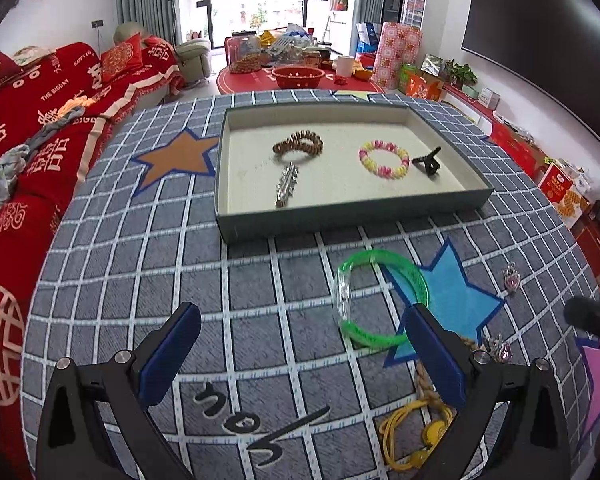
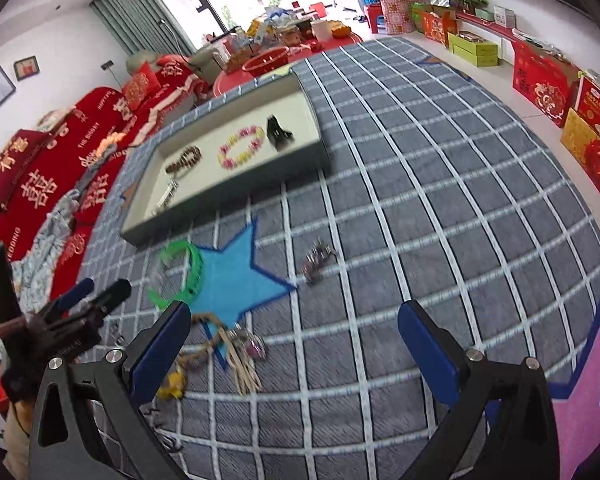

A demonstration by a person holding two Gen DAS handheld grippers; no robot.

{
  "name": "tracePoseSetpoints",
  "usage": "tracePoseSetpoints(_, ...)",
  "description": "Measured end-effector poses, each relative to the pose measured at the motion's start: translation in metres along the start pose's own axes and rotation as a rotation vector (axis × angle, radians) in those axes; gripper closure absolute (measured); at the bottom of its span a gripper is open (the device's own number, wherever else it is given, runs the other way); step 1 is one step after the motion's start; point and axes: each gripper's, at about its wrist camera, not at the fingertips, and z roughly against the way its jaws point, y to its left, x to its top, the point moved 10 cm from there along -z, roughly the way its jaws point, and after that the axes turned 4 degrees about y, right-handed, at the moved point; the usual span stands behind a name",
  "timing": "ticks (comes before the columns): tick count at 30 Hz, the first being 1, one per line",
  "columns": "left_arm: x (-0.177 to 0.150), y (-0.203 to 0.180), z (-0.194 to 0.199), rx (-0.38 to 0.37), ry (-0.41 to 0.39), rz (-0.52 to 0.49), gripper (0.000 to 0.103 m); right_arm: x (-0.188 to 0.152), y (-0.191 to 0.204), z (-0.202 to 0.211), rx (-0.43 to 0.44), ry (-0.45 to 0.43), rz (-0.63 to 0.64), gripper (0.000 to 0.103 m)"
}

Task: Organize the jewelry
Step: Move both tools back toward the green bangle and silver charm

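Both grippers hover over the grid-patterned rug: the left gripper spread wide with nothing between its pads, the right gripper likewise wide and empty. At one o'clock from the left gripper lies a green bangle, overlapping a blue star. At twelve o'clock sits the tray, holding a brown bead bracelet, a pink-and-yellow bracelet, a black clip and a silver clip. On the red sofa cover, "THE BIGDAY" reads clearly.
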Motion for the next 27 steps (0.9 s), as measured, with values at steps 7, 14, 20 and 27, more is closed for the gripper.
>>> tracePoseSetpoints(7, -0.013, 0.006, -0.006, 0.019, 0.036, 0.017, 0.000, -0.019, -0.017, -0.013, -0.070, 0.031, -0.026, 0.000)
tracePoseSetpoints(14, -0.011, 0.010, -0.013, 0.061, 0.043, 0.016, 0.000, -0.017, -0.027, -0.019, -0.109, 0.031, -0.063, 0.000)
tracePoseSetpoints(20, -0.010, 0.007, -0.024, 0.043, 0.080, 0.018, 0.000, -0.012, -0.029, -0.025, -0.134, 0.032, -0.064, 0.000)
tracePoseSetpoints(27, -0.004, 0.001, -0.031, 0.040, 0.083, 0.003, 0.000, -0.003, -0.025, -0.034, -0.177, 0.031, -0.026, 0.002)
